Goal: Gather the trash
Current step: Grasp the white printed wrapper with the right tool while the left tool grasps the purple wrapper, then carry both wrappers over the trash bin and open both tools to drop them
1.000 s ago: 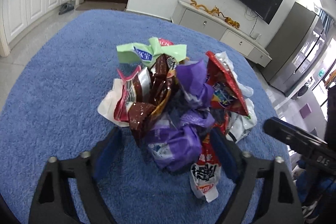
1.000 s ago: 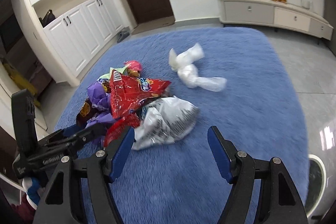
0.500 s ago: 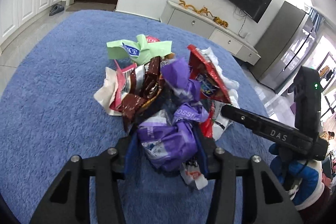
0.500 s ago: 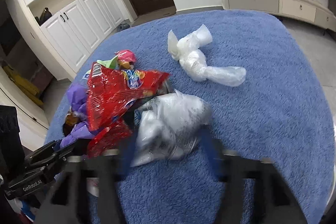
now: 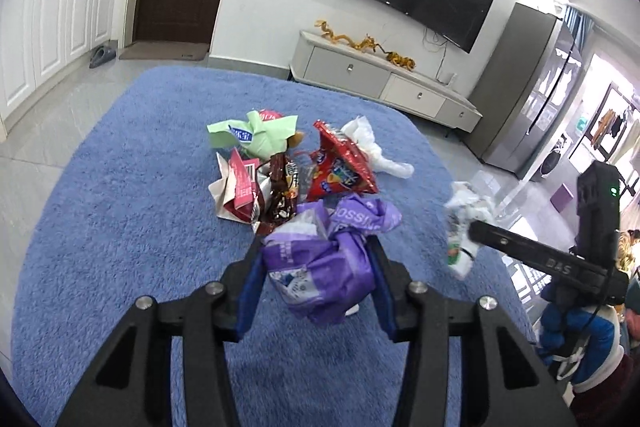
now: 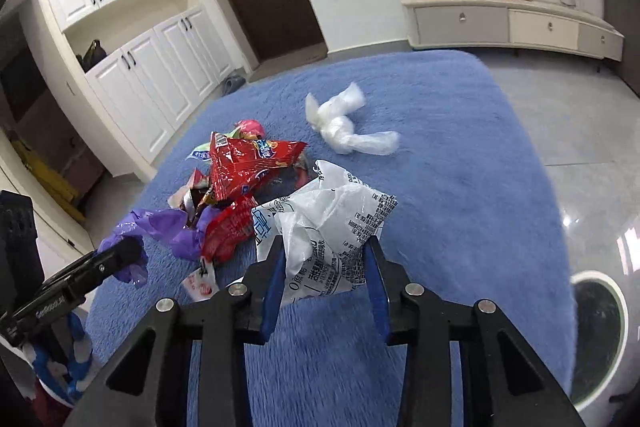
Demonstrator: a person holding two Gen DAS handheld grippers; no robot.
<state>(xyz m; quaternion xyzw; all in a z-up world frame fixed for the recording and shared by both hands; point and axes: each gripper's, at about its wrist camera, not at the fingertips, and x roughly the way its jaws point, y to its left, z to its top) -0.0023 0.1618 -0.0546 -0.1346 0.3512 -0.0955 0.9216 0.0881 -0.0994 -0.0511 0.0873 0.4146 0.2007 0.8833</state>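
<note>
A crumpled purple wrapper (image 5: 320,267) is squeezed by the left gripper (image 5: 316,267) above the blue rug (image 5: 132,211). A white printed bag (image 6: 324,231) is pinched by the right gripper (image 6: 325,259), near the trash pile (image 6: 240,179).

Two grippers – the left (image 5: 316,267) clamps one purple wrapper (image 5: 324,267), the right (image 6: 324,259) one white printed bag (image 6: 328,227). On one blue rug (image 5: 120,207) – one red chip bag (image 5: 340,171), one green wrapper (image 5: 256,135), one knotted clear bag (image 6: 344,127).
</note>
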